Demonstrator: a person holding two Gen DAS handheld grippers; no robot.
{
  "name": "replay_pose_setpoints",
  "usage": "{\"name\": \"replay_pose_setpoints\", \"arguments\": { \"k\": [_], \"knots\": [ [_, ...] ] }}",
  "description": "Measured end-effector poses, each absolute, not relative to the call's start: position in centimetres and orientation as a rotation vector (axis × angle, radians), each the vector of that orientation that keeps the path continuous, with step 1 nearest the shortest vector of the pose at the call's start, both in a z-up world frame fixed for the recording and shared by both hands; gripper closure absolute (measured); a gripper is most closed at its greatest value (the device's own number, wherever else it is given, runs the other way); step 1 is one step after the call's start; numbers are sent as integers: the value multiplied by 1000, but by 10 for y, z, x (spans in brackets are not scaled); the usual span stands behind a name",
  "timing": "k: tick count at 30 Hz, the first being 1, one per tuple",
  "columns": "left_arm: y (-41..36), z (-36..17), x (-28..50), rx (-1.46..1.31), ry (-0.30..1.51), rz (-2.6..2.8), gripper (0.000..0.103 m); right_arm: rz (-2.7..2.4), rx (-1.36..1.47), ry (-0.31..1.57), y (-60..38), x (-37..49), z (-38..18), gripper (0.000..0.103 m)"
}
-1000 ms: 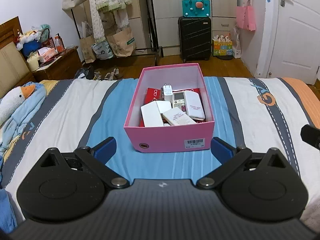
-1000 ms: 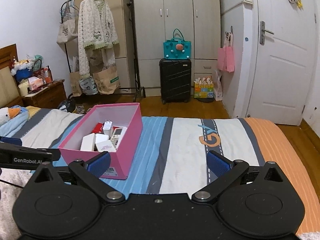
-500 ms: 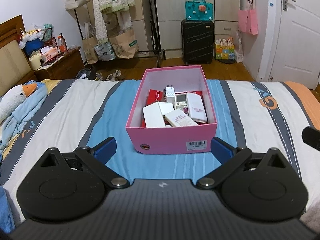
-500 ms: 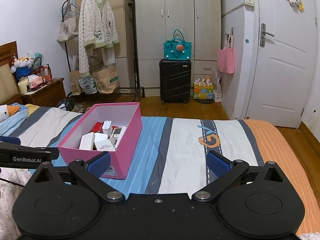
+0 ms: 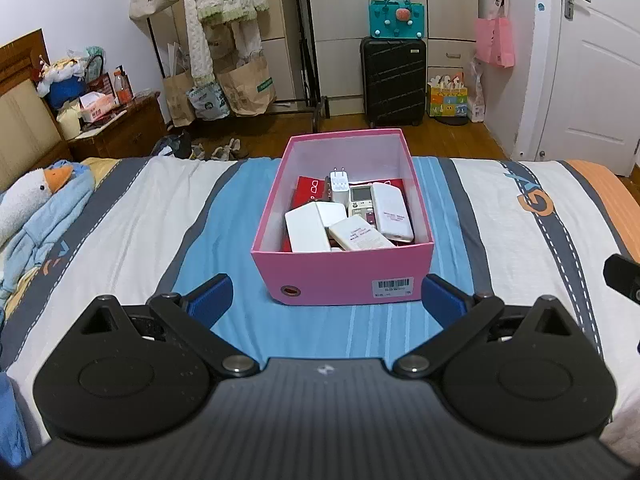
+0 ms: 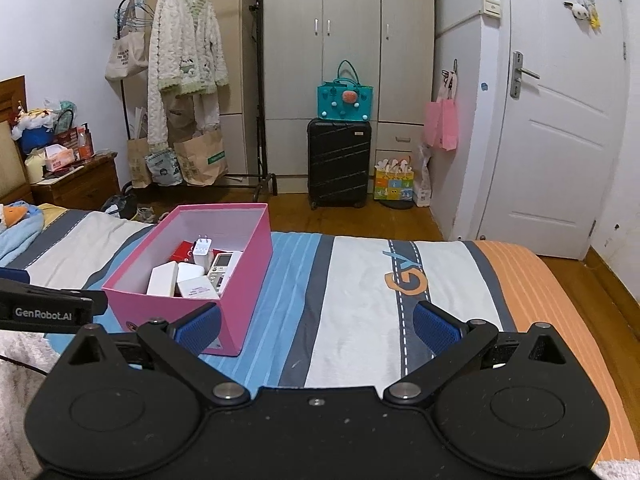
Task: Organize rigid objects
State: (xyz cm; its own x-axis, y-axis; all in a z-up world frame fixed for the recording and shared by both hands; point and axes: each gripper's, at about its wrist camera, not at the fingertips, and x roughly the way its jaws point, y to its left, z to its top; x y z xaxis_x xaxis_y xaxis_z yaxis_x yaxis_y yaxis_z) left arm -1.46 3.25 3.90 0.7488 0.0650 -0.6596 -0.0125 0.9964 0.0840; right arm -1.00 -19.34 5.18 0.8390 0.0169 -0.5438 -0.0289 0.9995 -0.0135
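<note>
Left wrist view shows a striped bed (image 5: 132, 216) in a bedroom with a wardrobe (image 5: 360, 20), suitcase (image 5: 393, 80) and door (image 5: 596, 60). The pink box (image 5: 344, 272) sits mid-bed, long axis toward the foot edge, holding chargers and a remote (image 5: 362, 204). Left gripper (image 5: 325, 298) and right gripper (image 6: 316, 326) both gape wide, empty.

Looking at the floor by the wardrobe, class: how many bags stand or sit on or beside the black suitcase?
2 visible: a teal handbag sits on top of the suitcase, and a colourful gift bag stands on the floor to its right. Others may be hidden behind.
</note>
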Motion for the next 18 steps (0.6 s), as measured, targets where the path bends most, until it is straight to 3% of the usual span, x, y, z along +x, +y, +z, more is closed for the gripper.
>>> {"name": "replay_pose_setpoints", "arguments": {
  "k": [18],
  "knots": [
    [32,37,-18,68,707,18,0,17,-20,580,-192,-10,51,0]
  ]
}}
